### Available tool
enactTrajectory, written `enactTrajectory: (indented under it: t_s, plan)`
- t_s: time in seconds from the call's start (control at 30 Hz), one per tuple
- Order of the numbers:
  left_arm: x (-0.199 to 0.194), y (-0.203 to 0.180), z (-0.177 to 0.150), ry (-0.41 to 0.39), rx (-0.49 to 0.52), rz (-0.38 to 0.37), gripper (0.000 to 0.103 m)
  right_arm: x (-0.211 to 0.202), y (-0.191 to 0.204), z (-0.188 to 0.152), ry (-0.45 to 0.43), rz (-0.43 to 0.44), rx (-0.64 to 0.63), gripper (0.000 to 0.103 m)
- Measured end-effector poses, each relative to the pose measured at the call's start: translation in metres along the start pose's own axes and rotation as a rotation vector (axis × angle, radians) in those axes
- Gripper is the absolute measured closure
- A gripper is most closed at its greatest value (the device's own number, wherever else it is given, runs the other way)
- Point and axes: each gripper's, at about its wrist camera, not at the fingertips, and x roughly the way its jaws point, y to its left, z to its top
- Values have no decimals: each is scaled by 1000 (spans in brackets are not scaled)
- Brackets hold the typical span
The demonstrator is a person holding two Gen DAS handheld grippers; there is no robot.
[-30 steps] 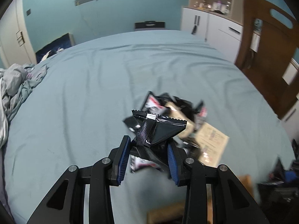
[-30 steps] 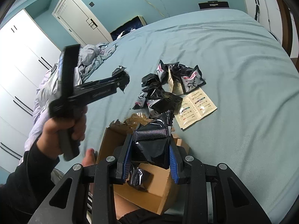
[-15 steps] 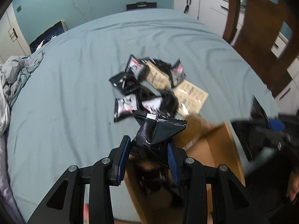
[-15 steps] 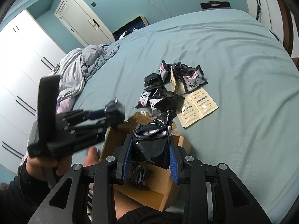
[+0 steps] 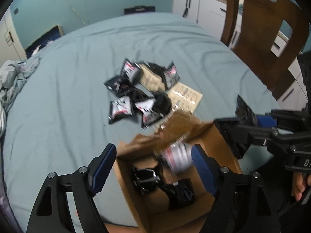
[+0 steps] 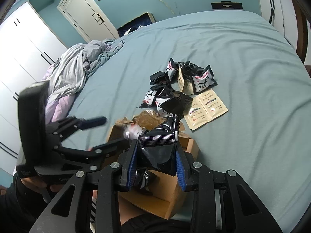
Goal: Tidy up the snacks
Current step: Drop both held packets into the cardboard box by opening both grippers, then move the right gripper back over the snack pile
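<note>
My left gripper (image 5: 153,149) hovers over an open cardboard box (image 5: 213,145) at the bed's near edge. Its jaws are opening, and a blurred red-and-white snack packet (image 5: 178,157) drops loose between them, touching neither pad. Two black packets (image 5: 145,176) lie inside the box. A pile of black snack packets (image 5: 140,89) and flat beige sachets (image 5: 184,97) sits on the blue sheet beyond. My right gripper (image 6: 155,143) is shut on a black snack packet (image 6: 157,155) above the box (image 6: 175,200). In the right wrist view the left gripper (image 6: 113,130) is on the left, beside the pile (image 6: 171,99).
A wooden chair (image 5: 262,35) stands to the right of the bed, with white cabinets (image 5: 194,2) behind it. Crumpled grey bedding (image 6: 77,64) lies at the bed's left side, near white wardrobes (image 6: 23,44). The blue sheet (image 6: 252,77) stretches wide around the pile.
My left gripper carried its black packet back from the pile to over the box, then spread its jaws and let it fall. The right gripper has kept still with its packet.
</note>
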Motion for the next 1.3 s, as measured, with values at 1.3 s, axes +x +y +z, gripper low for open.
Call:
enactTrajectory:
  t_s: [1.3]
  plan:
    - [-3, 30, 6, -37, -113, 129, 20, -5, 38, 0, 18, -256, -180, 28]
